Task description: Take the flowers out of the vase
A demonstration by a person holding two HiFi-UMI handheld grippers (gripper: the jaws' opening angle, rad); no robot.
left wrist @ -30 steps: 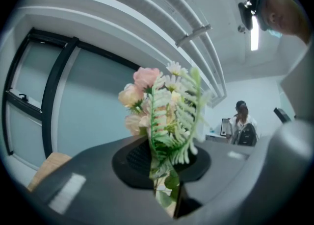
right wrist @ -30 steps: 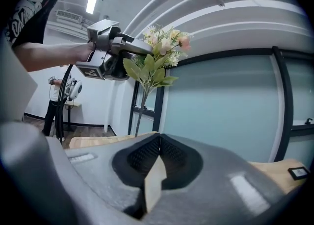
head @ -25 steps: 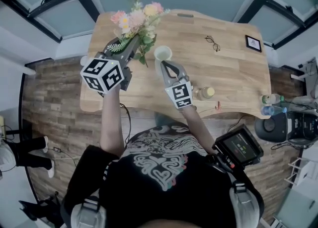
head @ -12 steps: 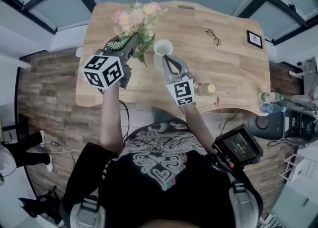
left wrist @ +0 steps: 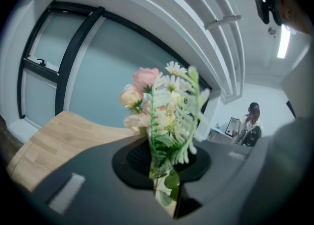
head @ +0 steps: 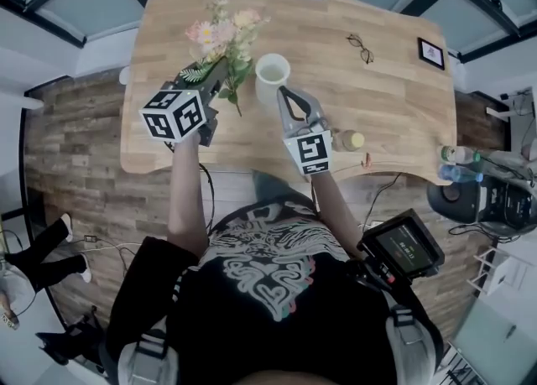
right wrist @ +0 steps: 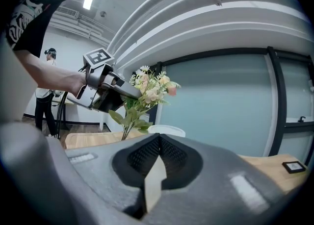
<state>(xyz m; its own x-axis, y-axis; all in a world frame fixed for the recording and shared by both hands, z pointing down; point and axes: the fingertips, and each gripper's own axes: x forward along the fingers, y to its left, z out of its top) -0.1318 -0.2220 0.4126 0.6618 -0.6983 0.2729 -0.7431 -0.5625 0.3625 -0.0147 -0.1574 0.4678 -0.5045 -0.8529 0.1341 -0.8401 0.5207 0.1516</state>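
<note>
Desk [head: 394,98] of pale wood lies under my grippers. The flowers [head: 220,38] are out of the white vase [head: 272,70], just left of it. They slant, blooms up toward the far edge, stem ends down. My left gripper [head: 218,75] has its fingers [left wrist: 88,180] clamped on the stems, blooms beyond the tips. My right gripper [head: 285,91], just beside the vase, has its fingers [right wrist: 98,185] closed on nothing.

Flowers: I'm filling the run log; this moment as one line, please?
left tongs: shut on flowers | right tongs: shut, empty | flowers: out of vase, beside it | vase: upright on table
</note>
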